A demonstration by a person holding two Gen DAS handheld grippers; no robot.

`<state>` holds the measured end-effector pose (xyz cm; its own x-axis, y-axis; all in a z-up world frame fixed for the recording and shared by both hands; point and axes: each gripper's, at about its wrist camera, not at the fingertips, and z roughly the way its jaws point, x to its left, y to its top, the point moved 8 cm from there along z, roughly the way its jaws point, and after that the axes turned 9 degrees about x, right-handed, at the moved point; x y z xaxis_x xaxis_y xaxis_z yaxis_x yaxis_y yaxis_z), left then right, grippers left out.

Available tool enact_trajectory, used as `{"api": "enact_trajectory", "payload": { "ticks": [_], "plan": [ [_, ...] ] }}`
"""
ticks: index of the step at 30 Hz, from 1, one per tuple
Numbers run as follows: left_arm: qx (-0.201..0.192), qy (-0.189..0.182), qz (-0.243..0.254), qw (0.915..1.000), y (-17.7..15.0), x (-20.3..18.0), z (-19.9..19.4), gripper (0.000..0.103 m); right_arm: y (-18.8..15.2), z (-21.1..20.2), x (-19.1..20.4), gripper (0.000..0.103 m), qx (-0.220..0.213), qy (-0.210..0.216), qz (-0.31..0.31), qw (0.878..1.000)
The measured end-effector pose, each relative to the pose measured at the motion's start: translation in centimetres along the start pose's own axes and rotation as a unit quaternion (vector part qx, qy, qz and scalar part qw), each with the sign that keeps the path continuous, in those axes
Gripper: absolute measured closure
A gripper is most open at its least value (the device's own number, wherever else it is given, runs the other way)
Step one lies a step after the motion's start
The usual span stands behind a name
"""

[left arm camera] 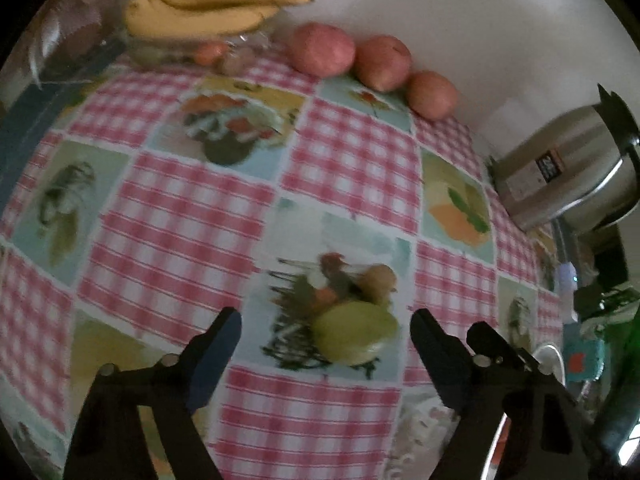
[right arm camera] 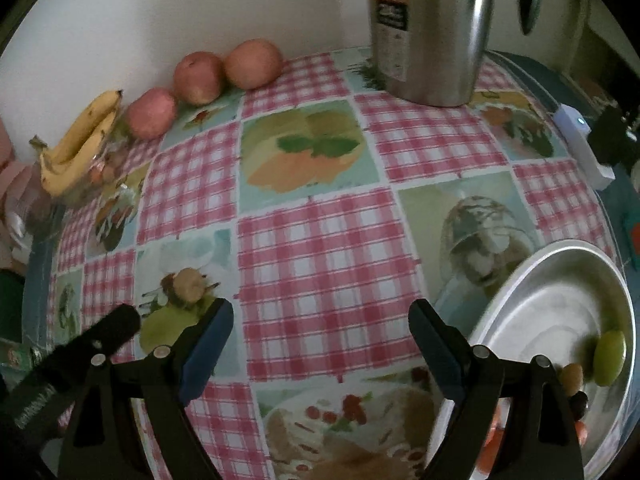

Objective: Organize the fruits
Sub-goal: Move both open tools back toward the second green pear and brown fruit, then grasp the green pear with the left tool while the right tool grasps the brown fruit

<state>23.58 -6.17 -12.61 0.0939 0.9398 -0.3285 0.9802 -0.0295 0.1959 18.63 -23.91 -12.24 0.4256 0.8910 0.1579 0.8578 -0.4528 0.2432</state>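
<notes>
A green round fruit (left arm camera: 356, 334) lies on the checked tablecloth (left arm camera: 352, 160), with a small brown fruit (left arm camera: 378, 282) just behind it. My left gripper (left arm camera: 324, 332) is open and straddles the green fruit, a gap showing on each side. The right wrist view shows the same green fruit (right arm camera: 168, 328) and brown fruit (right arm camera: 188, 284) beside a left finger (right arm camera: 116, 328). My right gripper (right arm camera: 320, 320) is open over bare cloth with nothing between its fingers. A metal plate (right arm camera: 552, 292) to its right holds a green fruit (right arm camera: 610, 356) and several small fruits (right arm camera: 572, 376).
Three red apples (left arm camera: 322, 50) (left arm camera: 382, 62) (left arm camera: 432, 94) line the wall. Bananas (left arm camera: 208, 4) rest on a glass bowl (left arm camera: 160, 48) at the back left. A steel flask (right arm camera: 428, 28) stands at the back right, and a white device (right arm camera: 580, 140) lies by the table edge.
</notes>
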Motion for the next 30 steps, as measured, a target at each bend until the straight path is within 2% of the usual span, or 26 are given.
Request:
{"api": "enact_trajectory", "payload": {
  "ticks": [5,12,16,30],
  "plan": [
    [0.011,-0.017,0.004,0.9998,-0.4,-1.0,0.9,0.022,0.0,0.1,-1.2,0.013,0.002,-0.004,0.014,1.000],
    [0.017,-0.039,0.005,0.9991,-0.6,-1.7,1.6,0.033,-0.2,0.3,-1.9,0.013,0.007,-0.010,0.024,1.000],
    [0.021,-0.027,0.005,0.9994,-0.5,-1.6,2.2,0.049,-0.3,0.6,-2.0,0.013,0.011,-0.004,0.028,1.000],
    [0.022,-0.046,-0.023,0.9984,-0.9,-0.5,1.3,0.050,-0.5,0.7,-1.8,0.013,0.012,-0.004,0.025,1.000]
  ]
}}
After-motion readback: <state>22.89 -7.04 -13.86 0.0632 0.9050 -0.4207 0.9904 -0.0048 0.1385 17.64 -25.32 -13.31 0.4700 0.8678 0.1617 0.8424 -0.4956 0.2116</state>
